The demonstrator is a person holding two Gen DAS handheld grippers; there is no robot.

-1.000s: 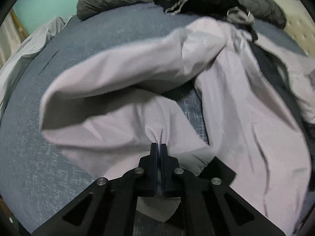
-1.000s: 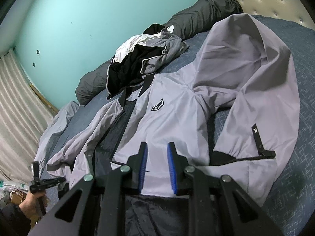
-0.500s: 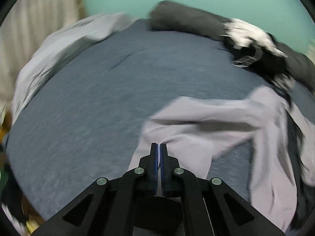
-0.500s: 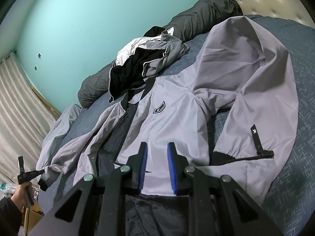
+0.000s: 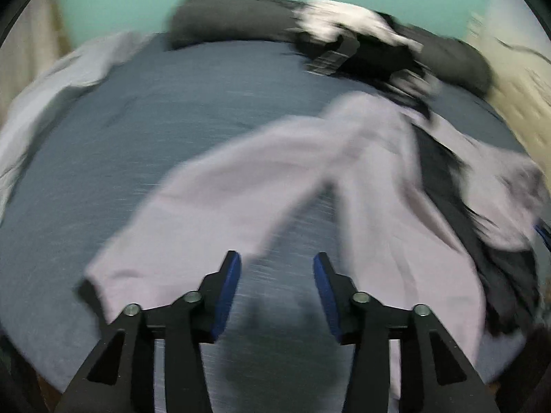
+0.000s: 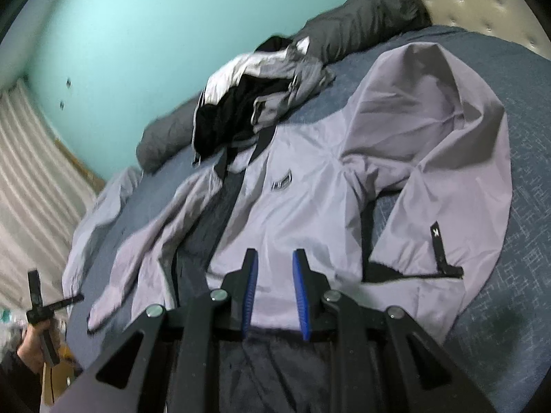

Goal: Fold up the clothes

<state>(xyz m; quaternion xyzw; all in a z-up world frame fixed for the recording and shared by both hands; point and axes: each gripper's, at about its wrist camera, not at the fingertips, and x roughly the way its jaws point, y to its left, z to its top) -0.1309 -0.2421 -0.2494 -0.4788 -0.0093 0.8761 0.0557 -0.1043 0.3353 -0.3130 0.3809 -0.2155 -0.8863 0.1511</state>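
Blue-grey bedspread [image 6: 509, 110] filling most of both views, with a teal wall [image 6: 137, 34] behind and a cream tufted headboard [image 6: 482, 0] at the far right. Spread open across the middle of the bed, a pale lilac jacket [image 6: 303, 206] with a dark lining, black zip trim and a small dark chest badge; one sleeve bent back at the right with a black cuff and strap, the other sleeve [image 5: 213, 206] stretched out flat toward the near left edge of the bed. Beyond the jacket, a long dark grey bolster [image 6: 361, 24] along the far side, and against it a heap of black, white and grey clothes [image 6: 255, 103]. Pale crumpled sheet [image 5: 44, 103] at the far left edge, striped curtain [image 6: 31, 189] past it. Right gripper [image 6: 272, 289] hovering just above the jacket's near hem, blue pads a little apart, jaws easing wider, nothing pinched between them. Left gripper [image 5: 277, 296], blurred, raised over bare bedspread just beside the left sleeve, jaws swinging apart, nothing between them. Seen small at the near left from the right wrist view, a hand [image 6: 32, 340] gripping that same tool.
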